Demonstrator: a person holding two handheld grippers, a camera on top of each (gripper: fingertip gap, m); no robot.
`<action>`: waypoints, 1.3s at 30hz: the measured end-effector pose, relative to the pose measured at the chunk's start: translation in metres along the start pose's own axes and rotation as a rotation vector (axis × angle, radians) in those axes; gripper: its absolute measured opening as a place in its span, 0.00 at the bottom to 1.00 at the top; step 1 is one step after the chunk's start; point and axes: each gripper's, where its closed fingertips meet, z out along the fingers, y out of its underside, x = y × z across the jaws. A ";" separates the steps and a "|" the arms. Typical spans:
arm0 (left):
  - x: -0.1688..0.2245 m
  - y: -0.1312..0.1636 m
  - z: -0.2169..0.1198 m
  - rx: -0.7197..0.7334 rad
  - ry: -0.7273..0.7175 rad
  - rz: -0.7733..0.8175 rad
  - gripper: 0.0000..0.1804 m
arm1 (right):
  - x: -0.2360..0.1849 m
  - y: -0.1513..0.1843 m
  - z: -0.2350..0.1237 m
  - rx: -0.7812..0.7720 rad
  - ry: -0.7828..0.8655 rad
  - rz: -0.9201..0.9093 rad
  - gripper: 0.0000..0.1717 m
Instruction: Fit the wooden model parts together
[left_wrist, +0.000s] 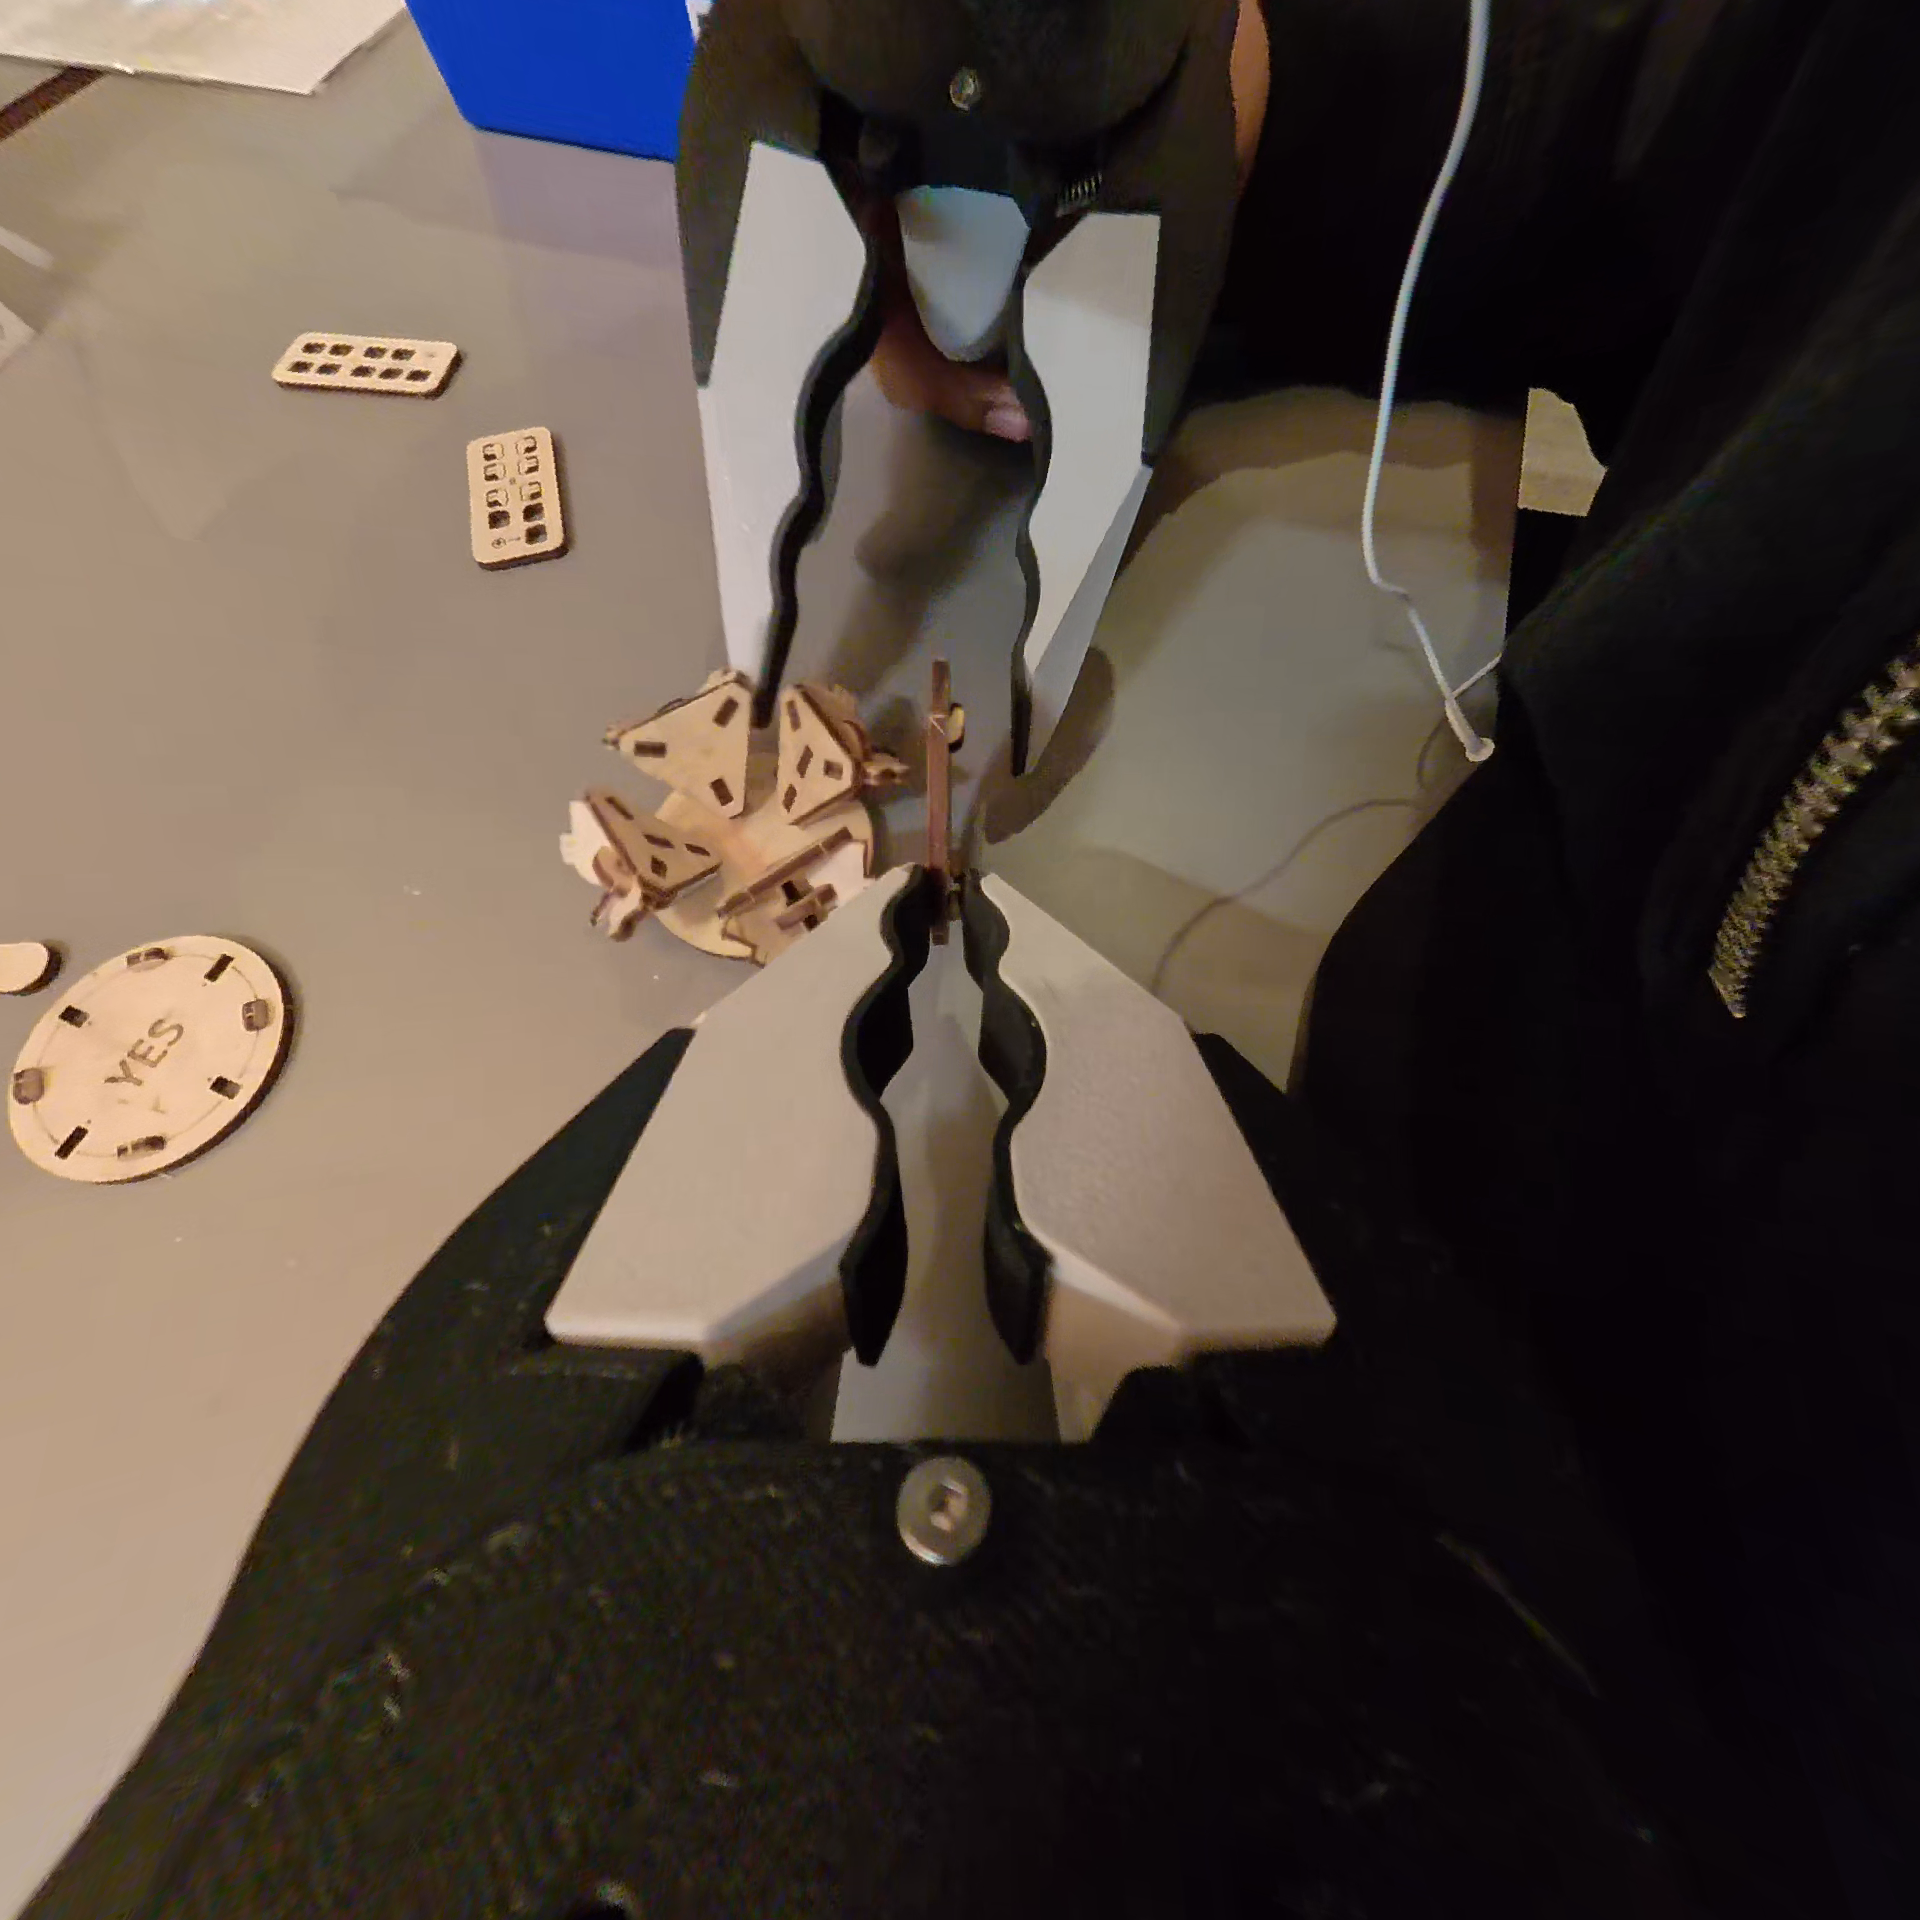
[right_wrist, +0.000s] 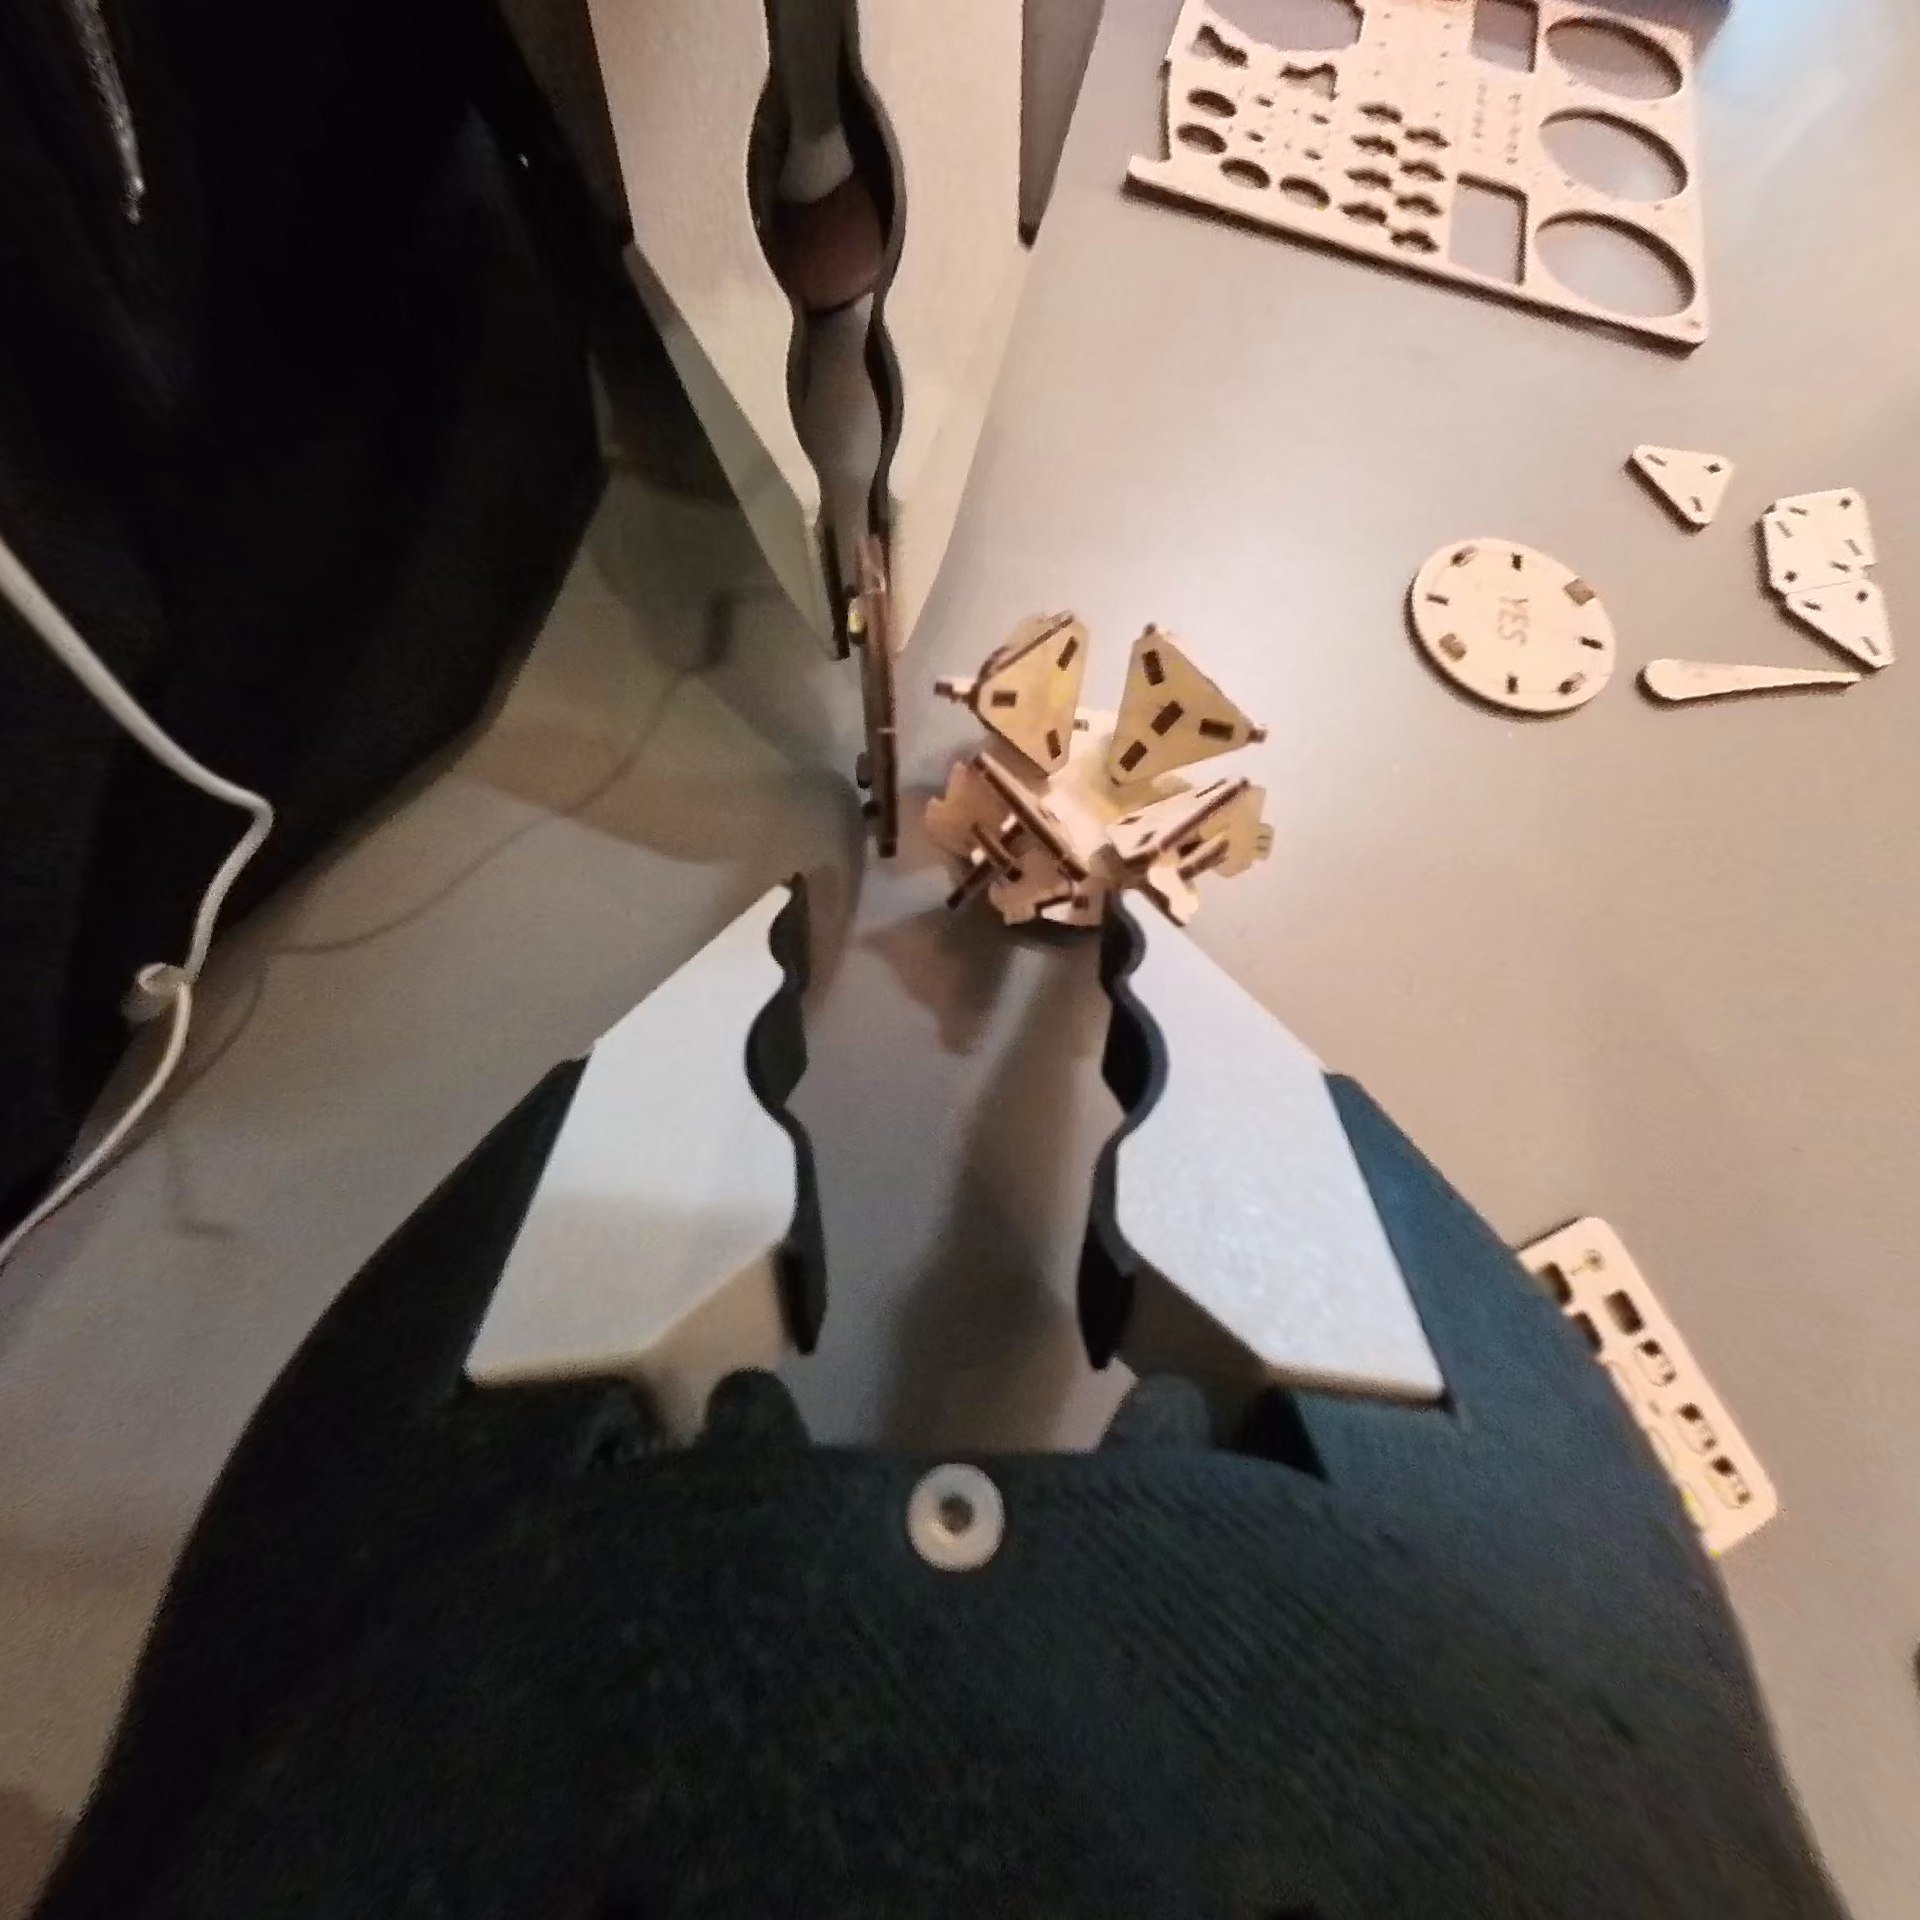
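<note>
Left tool (left_wrist: 940, 894) pinched on a thin wooden piece (left_wrist: 939, 790), right tool (right_wrist: 961, 914) spread wide beside the half-built wooden model (right_wrist: 1091, 790).

The flat piece is gripped edge-on between the left tool's dark pads, pressed from both sides, and is held just beside the model, not yet joined to it. Its long axis runs straight out along the left tool's fingers, its free end pointing toward the right tool opposite. Nothing is held by the right tool; one fingertip (right_wrist: 1127, 940) is seen right at the model's near edge. On the grey worktop (left_wrist: 312, 675) several triangular panels are already slotted upright into the model's round base. A loose disc (left_wrist: 151, 1060), two slotted strips (left_wrist: 366, 364) and a punched-out sheet (right_wrist: 1558, 156) are lying well apart, unused.
</note>
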 end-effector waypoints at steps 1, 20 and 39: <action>0.001 0.000 0.000 0.004 0.008 -0.001 0.01 | 0.001 -0.003 -0.001 0.016 0.003 0.002 0.33; -0.008 -0.003 -0.001 0.018 -0.019 0.005 0.01 | 0.010 -0.006 0.006 0.006 0.040 0.044 0.20; -0.012 -0.006 -0.006 0.053 0.023 -0.054 0.01 | 0.023 -0.001 -0.012 0.046 0.069 0.125 0.36</action>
